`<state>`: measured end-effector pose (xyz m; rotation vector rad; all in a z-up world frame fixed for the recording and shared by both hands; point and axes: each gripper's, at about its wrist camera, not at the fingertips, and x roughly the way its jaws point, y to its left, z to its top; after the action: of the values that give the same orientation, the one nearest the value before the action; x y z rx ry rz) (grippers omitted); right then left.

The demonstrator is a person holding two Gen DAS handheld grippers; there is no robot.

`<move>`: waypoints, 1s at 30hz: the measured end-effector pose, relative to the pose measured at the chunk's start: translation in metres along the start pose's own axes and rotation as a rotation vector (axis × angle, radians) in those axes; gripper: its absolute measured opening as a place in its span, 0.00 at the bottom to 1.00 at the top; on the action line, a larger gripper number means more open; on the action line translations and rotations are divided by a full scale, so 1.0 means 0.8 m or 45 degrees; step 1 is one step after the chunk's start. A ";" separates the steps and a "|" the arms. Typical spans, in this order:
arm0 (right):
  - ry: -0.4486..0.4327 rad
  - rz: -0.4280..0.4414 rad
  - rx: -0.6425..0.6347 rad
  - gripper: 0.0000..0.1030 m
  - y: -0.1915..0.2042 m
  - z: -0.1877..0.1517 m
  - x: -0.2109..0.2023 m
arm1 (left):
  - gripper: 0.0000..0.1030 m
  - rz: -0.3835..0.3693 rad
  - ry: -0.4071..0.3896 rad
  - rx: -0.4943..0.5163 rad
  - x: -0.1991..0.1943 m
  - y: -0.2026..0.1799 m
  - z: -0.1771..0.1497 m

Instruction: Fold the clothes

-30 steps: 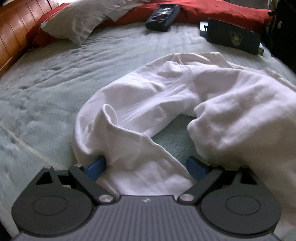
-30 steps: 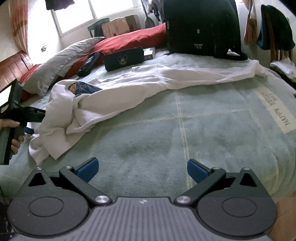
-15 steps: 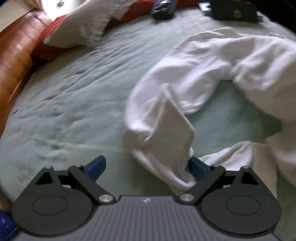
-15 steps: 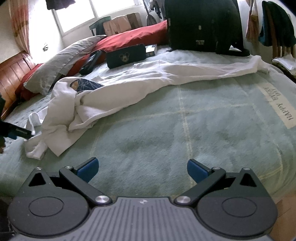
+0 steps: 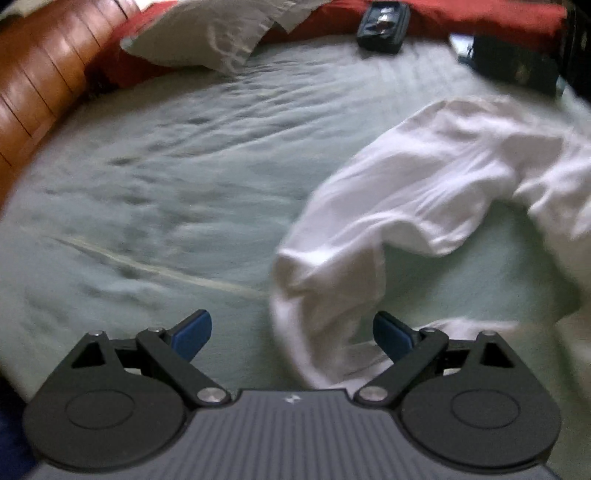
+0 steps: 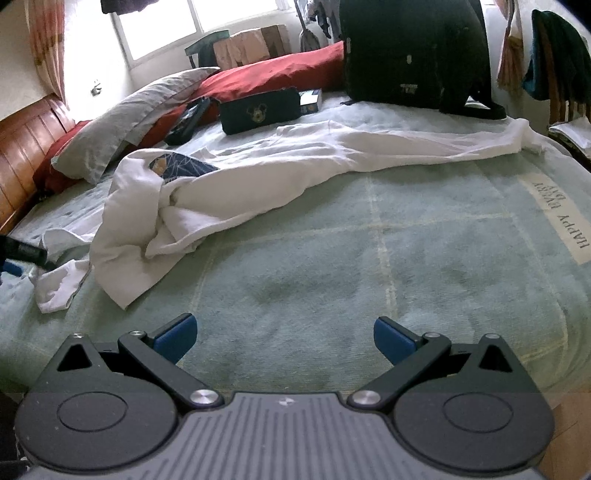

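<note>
A crumpled white garment (image 6: 258, 177) lies stretched across the pale green bed (image 6: 332, 277), with a dark blue print showing at one fold. In the left wrist view a sleeve of the white garment (image 5: 424, 199) curves down toward my left gripper (image 5: 291, 332), which is open; the sleeve's end lies between the blue pads, nearer the right one, ungripped. My right gripper (image 6: 284, 336) is open over bare bedspread, well short of the garment. The left gripper's tip (image 6: 26, 253) peeks in at the far left edge of the right wrist view.
A grey pillow (image 6: 129, 118) and red pillows (image 6: 273, 77) line the head of the bed by a wooden headboard (image 6: 22, 147). A dark pouch (image 6: 258, 110), a black case (image 5: 384, 18) and a large black backpack (image 6: 410, 51) sit at the back. Bed edge at right.
The left gripper has pulled back and to the left, so the sleeve it sat over now lies mostly to its right. The right gripper has barely moved.
</note>
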<state>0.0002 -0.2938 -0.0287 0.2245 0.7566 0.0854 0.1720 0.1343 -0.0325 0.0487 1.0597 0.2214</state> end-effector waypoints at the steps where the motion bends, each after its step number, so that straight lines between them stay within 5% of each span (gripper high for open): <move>1: 0.001 -0.001 -0.009 1.00 0.001 0.000 0.000 | 0.92 0.007 0.013 0.011 0.005 -0.003 -0.001; 8: -0.014 -0.019 -0.012 1.00 -0.001 0.003 -0.002 | 0.93 0.239 -0.016 0.085 0.016 0.012 0.000; 14: -0.017 0.082 -0.042 1.00 0.011 0.008 -0.001 | 0.93 0.384 -0.058 0.070 0.027 0.044 0.016; 30: 0.027 0.015 -0.146 1.00 0.046 0.022 0.013 | 0.93 0.507 -0.183 -0.079 0.057 0.117 0.095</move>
<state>0.0201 -0.2596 -0.0147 0.1190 0.7692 0.1418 0.2445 0.2400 -0.0206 0.2174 0.8922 0.6023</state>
